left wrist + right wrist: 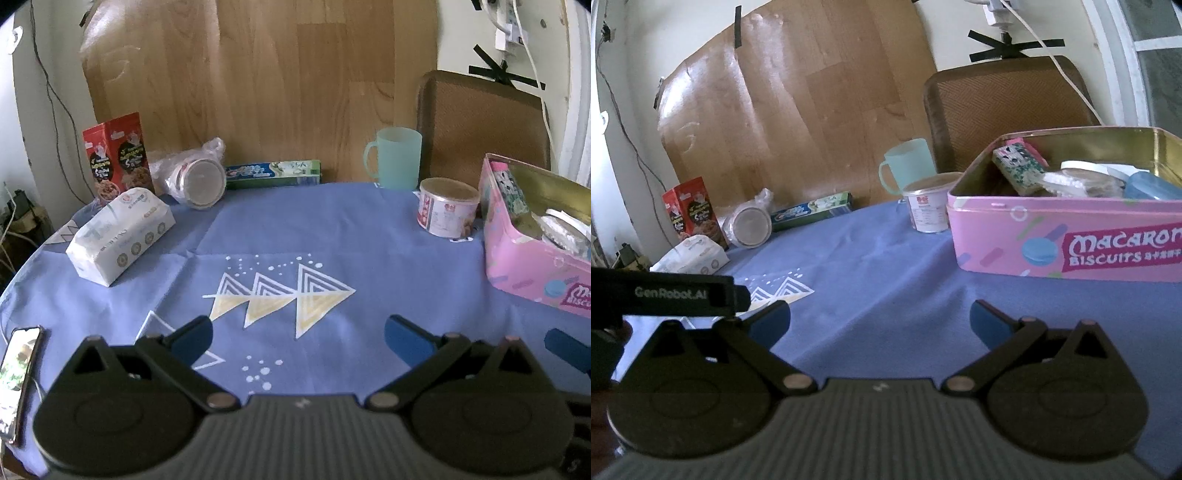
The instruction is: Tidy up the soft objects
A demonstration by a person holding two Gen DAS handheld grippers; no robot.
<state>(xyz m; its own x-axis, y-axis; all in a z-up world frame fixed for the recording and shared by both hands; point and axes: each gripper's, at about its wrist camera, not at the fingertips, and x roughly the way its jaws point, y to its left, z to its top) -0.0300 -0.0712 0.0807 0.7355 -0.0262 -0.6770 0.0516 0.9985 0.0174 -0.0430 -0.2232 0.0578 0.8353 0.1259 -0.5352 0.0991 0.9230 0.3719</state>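
Blue cloth (369, 236) carries tissue pack (120, 236), pink tin (1052, 240), mug (397, 157), phone (18, 376).

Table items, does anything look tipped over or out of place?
Yes: the bagged tub by the red box lies on its side, its round end facing the camera, while the similar tub beside the pink tin stands upright.

Soft daylight fills both views, brightest on the pale wall (465, 33) at the upper right, and the blue tablecloth (295, 229) shows only faint shadows. Sheen washes over the wooden panel (768, 122) in the right wrist view. Fisheye bending curves the frame edges, corners darken, and the whole picture looks slightly soft and grainy.
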